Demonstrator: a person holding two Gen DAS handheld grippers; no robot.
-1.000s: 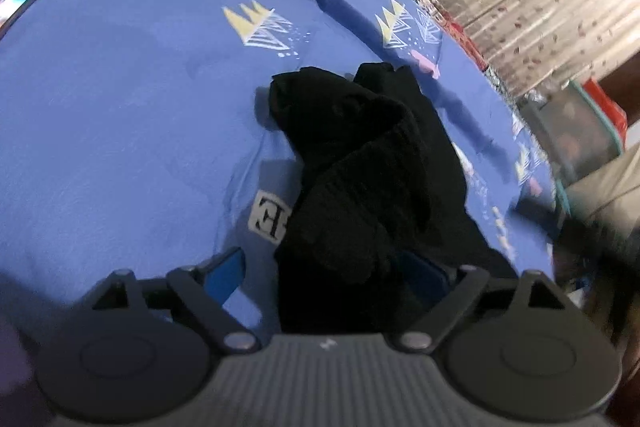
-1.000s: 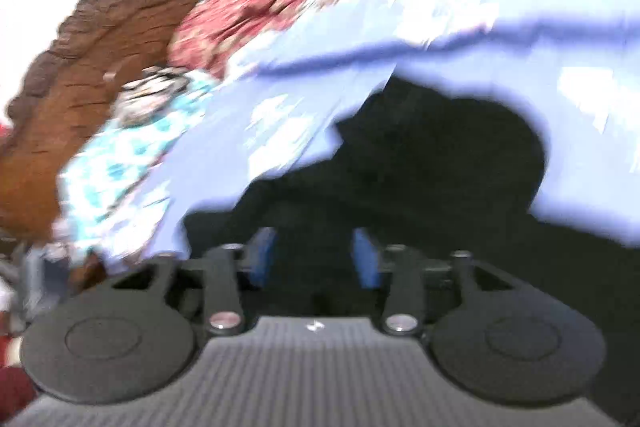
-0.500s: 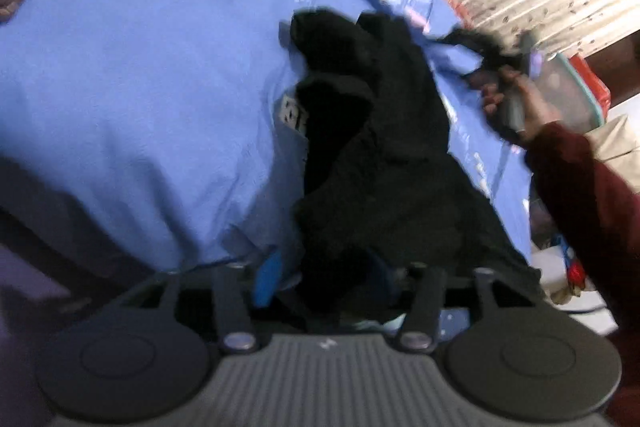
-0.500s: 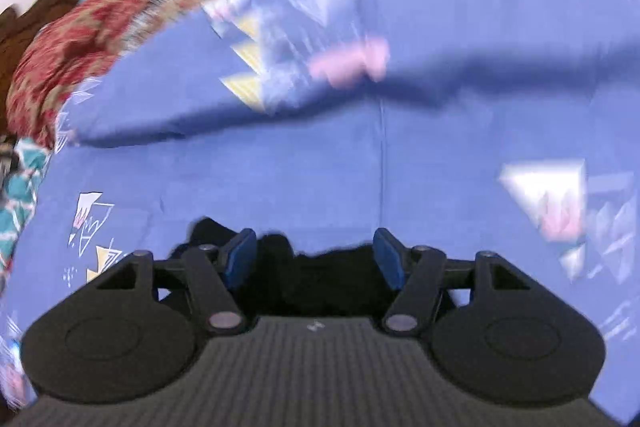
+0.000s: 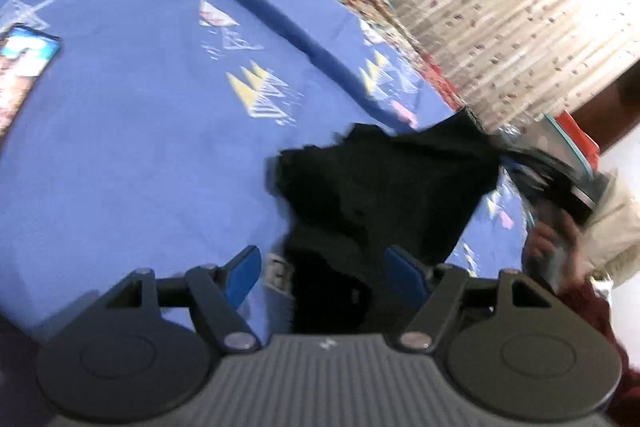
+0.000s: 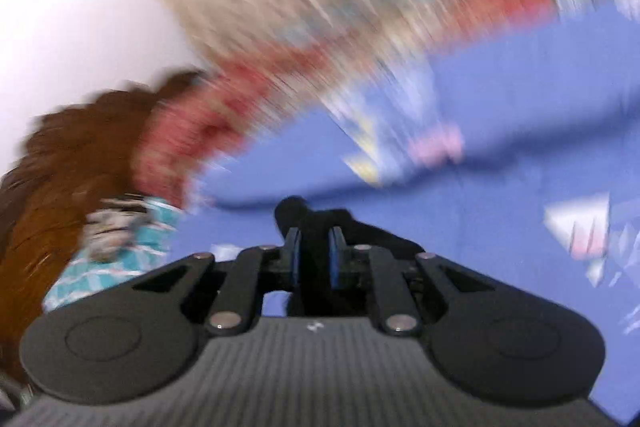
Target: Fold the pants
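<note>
**Black pants pulled up at one corner over the blue bedsheet**

At far left a phone [image 5: 24, 67] lies on the patterned blue bedsheet [image 5: 120, 155]. The left gripper [image 5: 322, 273] stands open, its jaws having just widened; the black pants [image 5: 384, 187] lie between the blue pads, untouched as far as the blur allows. Rightward, a corner of the cloth is stretched toward the right gripper [image 6: 314, 255], whose jaws have just closed and now pinch a black fold. Behind hangs a floral curtain [image 5: 500, 7].

Both grippers: blue pads [image 5: 404, 273], black linkage arms, silver pivot screws [image 6: 399, 323], ribbed grey housing; dark red sleeve [image 5: 592, 311].
</note>
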